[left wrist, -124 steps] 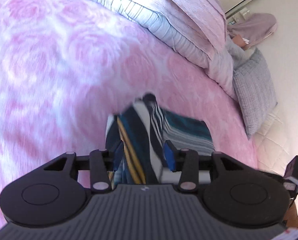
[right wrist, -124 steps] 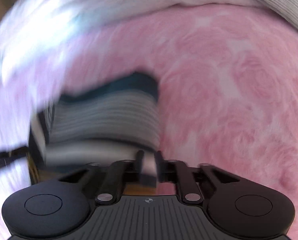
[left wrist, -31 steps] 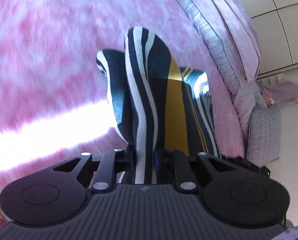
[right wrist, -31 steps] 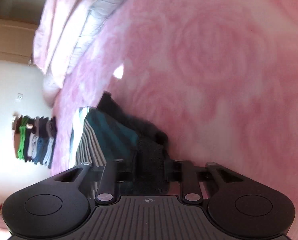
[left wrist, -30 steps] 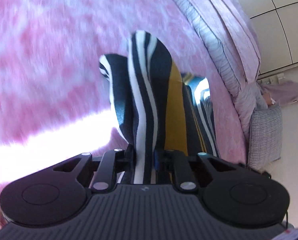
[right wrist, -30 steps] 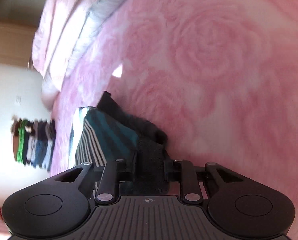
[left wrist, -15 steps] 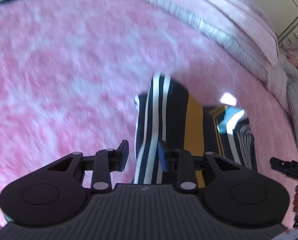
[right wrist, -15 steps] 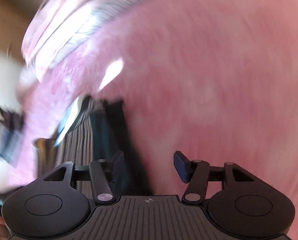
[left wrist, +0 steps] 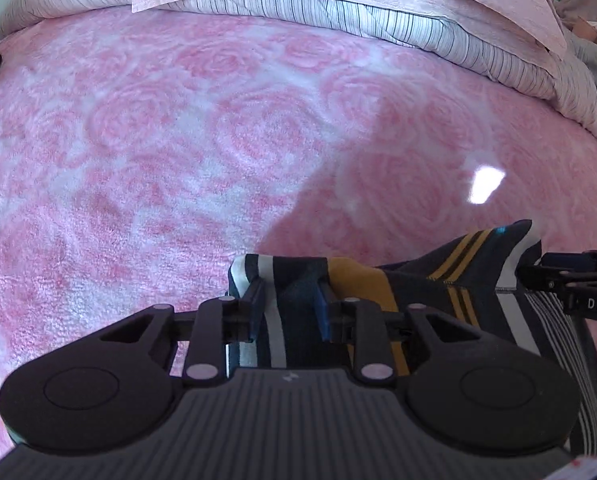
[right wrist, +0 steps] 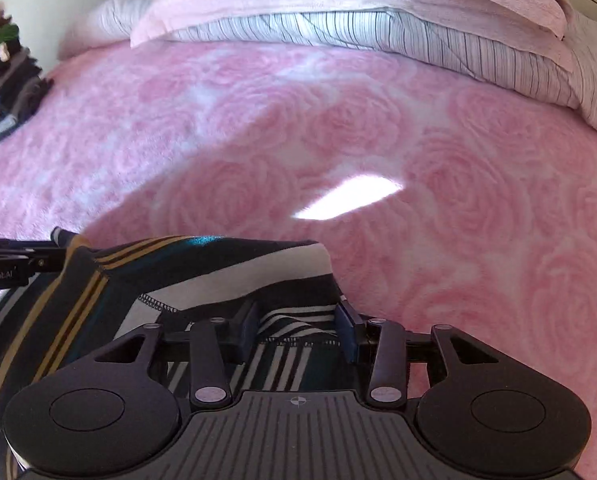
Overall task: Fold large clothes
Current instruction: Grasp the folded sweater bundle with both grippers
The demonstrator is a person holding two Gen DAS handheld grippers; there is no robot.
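The folded striped garment (left wrist: 422, 292), navy with white, mustard and teal bands, lies on the pink rose blanket (left wrist: 178, 140). My left gripper (left wrist: 288, 306) is shut on a bunched fold at its left end. Seen from the side, the right gripper (left wrist: 524, 272) sits at the garment's far corner. In the right wrist view the garment (right wrist: 178, 272) fills the lower left. My right gripper (right wrist: 296, 330) stands open, its fingers straddling a striped fold that fills the gap. The left gripper (right wrist: 54, 258) shows at the left edge by the garment's corner.
A rolled striped duvet with a pink cover (right wrist: 338, 32) runs along the far side of the bed. A stack of folded clothes (right wrist: 2, 80) sits at the far left edge. Sunlit patches (right wrist: 350, 196) fall on the blanket beyond the garment.
Both grippers let go of the garment about half a second ago and swung to face the duvet. The left fingers have since narrowed onto a fold; the right fingers have narrowed slightly around the fabric.
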